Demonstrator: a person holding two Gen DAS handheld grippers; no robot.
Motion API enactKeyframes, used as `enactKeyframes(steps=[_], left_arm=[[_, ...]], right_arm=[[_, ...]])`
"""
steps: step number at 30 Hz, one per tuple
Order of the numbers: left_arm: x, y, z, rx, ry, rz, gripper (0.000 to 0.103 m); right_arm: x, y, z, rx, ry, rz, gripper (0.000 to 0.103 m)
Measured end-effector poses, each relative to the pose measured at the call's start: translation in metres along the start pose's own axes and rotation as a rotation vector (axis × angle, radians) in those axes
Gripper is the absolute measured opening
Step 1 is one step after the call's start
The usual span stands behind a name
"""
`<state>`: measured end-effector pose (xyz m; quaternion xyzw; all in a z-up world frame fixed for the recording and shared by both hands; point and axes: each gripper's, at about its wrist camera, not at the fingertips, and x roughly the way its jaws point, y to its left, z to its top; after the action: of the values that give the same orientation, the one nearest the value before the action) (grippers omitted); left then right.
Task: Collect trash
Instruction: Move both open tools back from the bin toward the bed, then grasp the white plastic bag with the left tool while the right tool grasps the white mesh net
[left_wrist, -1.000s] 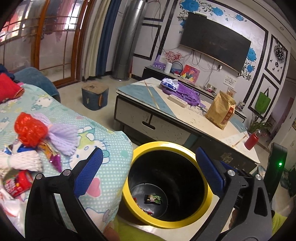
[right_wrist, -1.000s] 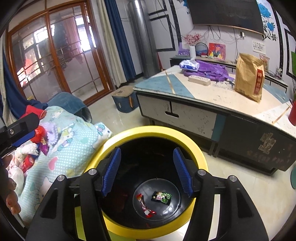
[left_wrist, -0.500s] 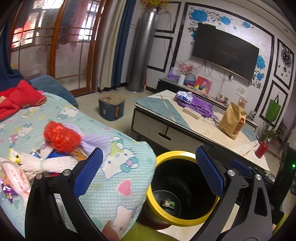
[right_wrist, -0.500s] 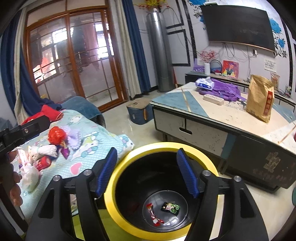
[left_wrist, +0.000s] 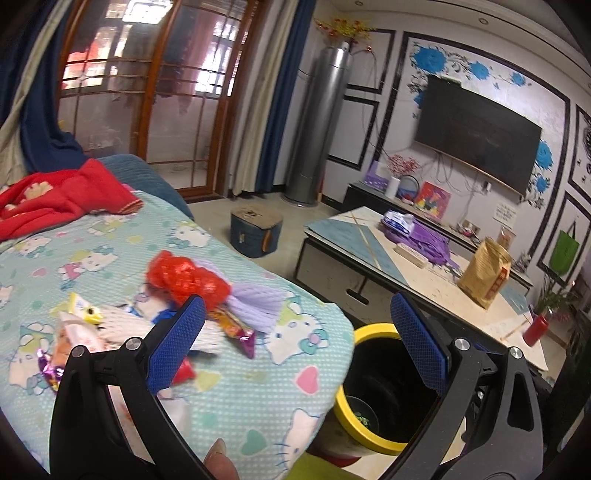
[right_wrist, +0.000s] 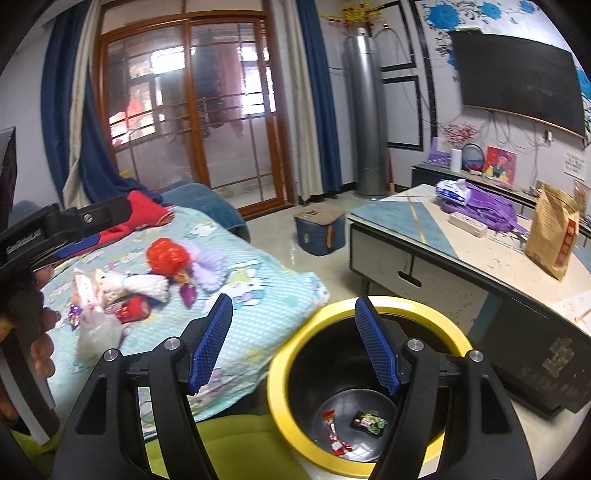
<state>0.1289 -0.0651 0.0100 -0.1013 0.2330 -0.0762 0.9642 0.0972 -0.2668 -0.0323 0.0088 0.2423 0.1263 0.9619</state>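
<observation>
A heap of trash lies on the Hello Kitty blanket (left_wrist: 258, 387): a red net (left_wrist: 184, 277), a purple net (left_wrist: 258, 302), a white foam net (right_wrist: 144, 284), a red packet (right_wrist: 133, 308) and an orange-purple wrapper (left_wrist: 236, 330). To its right stands a black bin with a yellow rim (right_wrist: 280, 369), holding a red wrapper (right_wrist: 334, 432) and a dark green wrapper (right_wrist: 369, 421). My left gripper (left_wrist: 295, 314) is open and empty, above the blanket's edge, just short of the heap. My right gripper (right_wrist: 293, 306) is open and empty too, over the bin's left rim.
A low coffee table (right_wrist: 480, 258) with a brown paper bag (right_wrist: 550, 236) and purple cloth (right_wrist: 487, 210) stands right of the bin. A blue box stool (right_wrist: 319, 229) sits on the floor behind. A red blanket (left_wrist: 55, 195) lies at the far left. A hand (right_wrist: 40, 332) holds the left tool.
Both views have swung left and risen from the bin toward the blanket; the bin now sits lower right. The right jaws stand a little wider than a second ago.
</observation>
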Motion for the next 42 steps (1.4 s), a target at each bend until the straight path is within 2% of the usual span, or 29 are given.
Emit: enactKeyframes(steps=[3,7,17,28,39,42], left_arm=[[-0.005,0.012,0.001,-0.017,-0.009,0.022,0.092],[-0.013,0.031,0.001,-0.044,-0.019,0.054,0.092],[-0.027,0.064,0.002,-0.094,-0.032,0.11,0.092],[-0.038,0.11,0.003,-0.166,-0.023,0.191,0.092],[-0.045,0.158,0.002,-0.197,-0.003,0.237,0.092],[-0.043,0.173,-0.003,-0.2,0.022,0.226,0.092]], right_arm=[[0.001,0.015,0.001,-0.02,0.006,0.03,0.067],[0.001,0.029,0.003,-0.043,-0.001,0.057,0.075],[0.008,0.058,0.008,-0.088,0.017,0.12,0.077],[0.036,0.095,0.022,-0.107,0.054,0.205,0.078],[0.074,0.133,0.024,-0.116,0.113,0.276,0.078],[0.082,0.139,0.024,-0.118,0.121,0.285,0.078]])
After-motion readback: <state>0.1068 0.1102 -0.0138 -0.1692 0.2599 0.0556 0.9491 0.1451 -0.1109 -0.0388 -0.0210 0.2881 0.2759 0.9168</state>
